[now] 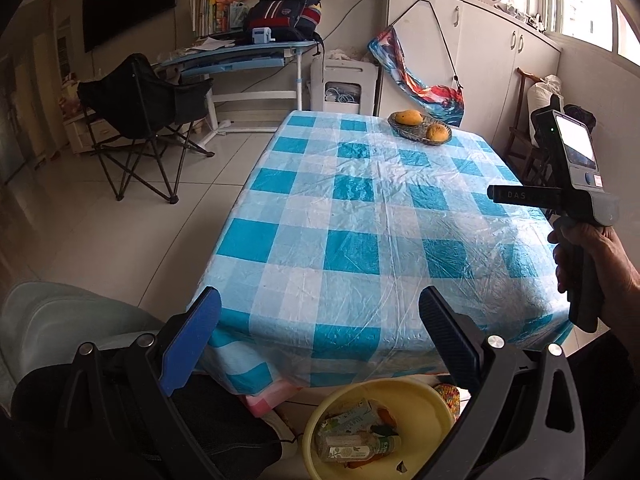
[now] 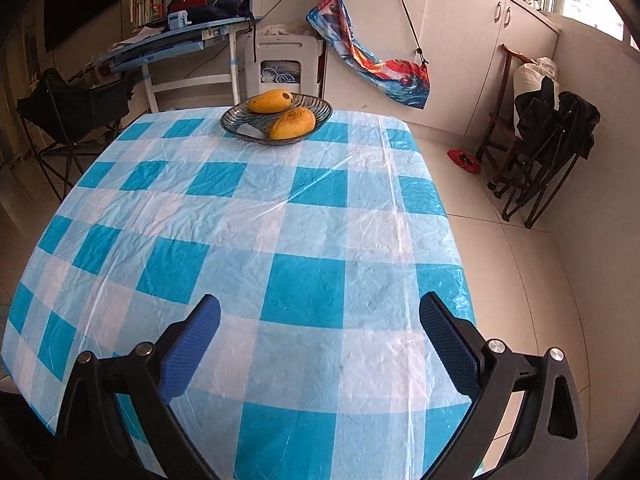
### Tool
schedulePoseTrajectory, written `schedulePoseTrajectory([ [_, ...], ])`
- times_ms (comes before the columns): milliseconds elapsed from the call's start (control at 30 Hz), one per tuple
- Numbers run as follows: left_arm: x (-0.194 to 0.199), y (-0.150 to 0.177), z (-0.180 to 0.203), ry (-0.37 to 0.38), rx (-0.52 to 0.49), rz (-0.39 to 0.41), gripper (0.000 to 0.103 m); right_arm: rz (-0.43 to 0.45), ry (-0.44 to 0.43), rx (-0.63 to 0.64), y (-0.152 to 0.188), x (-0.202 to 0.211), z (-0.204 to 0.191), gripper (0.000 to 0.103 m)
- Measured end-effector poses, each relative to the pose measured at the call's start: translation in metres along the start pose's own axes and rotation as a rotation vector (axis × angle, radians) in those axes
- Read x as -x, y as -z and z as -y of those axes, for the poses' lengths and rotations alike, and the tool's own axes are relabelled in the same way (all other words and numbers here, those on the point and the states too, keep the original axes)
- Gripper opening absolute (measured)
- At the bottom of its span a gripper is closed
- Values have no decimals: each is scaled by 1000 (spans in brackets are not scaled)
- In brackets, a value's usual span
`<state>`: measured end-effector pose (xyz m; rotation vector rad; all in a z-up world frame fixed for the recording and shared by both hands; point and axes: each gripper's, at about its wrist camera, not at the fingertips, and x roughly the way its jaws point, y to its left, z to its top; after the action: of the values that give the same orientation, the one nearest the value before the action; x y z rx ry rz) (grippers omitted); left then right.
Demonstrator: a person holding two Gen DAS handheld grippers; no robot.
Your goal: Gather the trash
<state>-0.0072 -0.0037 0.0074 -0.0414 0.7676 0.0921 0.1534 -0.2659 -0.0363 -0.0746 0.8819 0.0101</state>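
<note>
Left wrist view first: the left gripper (image 1: 320,336) is held above the near edge of the bench (image 1: 360,208), its blue-padded fingers (image 1: 192,344) spread wide apart with nothing between them. Below that edge, on the floor, a yellow basin (image 1: 424,408) is seen, and the trash (image 1: 356,436) is already gathered inside it: a clear plastic bottle (image 1: 360,446) lying on its side and a green-printed carton (image 1: 348,420) beside it. The basin appears to be parked under the bench edge so that rubbish can be dropped straight down into it. Over on the right wrist view, the right gripper (image 2: 320,336) is held over the checked tablecloth (image 2: 248,220), fingers likewise apart and empty; it is gripped by a hand (image 1: 596,260). No loose rubbish is visible on the cloth. Only a glass dish (image 2: 240,122) with two mangoes (image 2: 292,123) is left at the far end, well apart from both grippers. The collecting is judged nearly or fully done.
</note>
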Motion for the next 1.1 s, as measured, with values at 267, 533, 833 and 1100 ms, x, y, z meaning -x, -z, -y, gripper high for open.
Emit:
schedulePoseTrajectory([
  [267, -16, 2, 4, -30, -30, -40, 96, -57, -8, -3, -12, -35, 2, 95],
  [533, -25, 5, 3, -20, -18, -79, 96, -94, -27, -34, -13, -50, 5, 96],
  [833, -29, 8, 3, -3, -8, -102, 96, -94, -32, -27, -20, -56, 3, 96],
  [1100, -31, 9, 3, 2, -1, -112, 96, -92, -34, -26, -32, -66, 1, 96],
])
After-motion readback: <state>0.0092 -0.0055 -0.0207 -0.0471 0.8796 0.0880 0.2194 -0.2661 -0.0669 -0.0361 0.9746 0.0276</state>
